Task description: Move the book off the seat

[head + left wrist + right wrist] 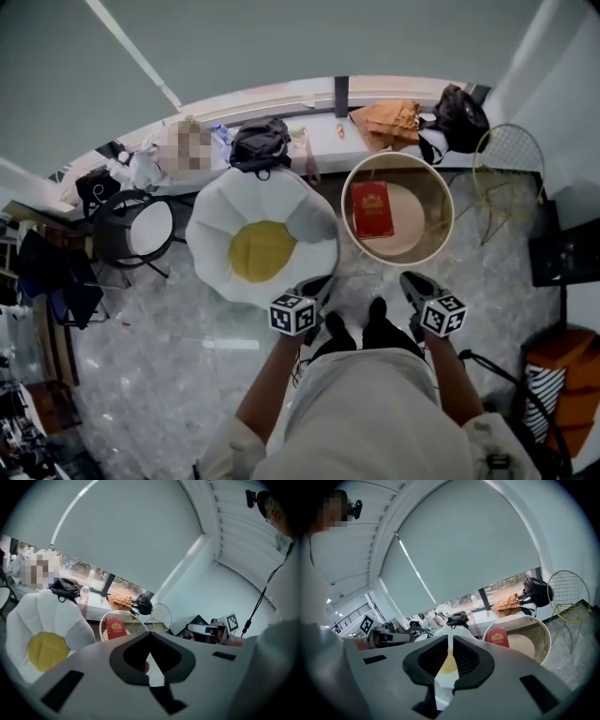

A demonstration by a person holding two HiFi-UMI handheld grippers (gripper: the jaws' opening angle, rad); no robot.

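Note:
A red book (372,209) lies flat on the beige seat of a round tub chair (441,244), toward the seat's left side. It also shows in the left gripper view (115,628) and in the right gripper view (499,637). My left gripper (317,286) is held close to my body, short of the chair, shut with nothing between its jaws (149,634). My right gripper (412,279) hangs just below the chair's near rim, also shut and empty (450,639). Neither gripper touches the book.
A white flower-shaped chair with a yellow centre (262,246) stands left of the tub chair. Behind them, a window ledge carries a black bag (260,142), an orange cloth (389,120) and another black bag (461,114). A wire chair (506,164) stands at the right, a black stool (141,228) at the left.

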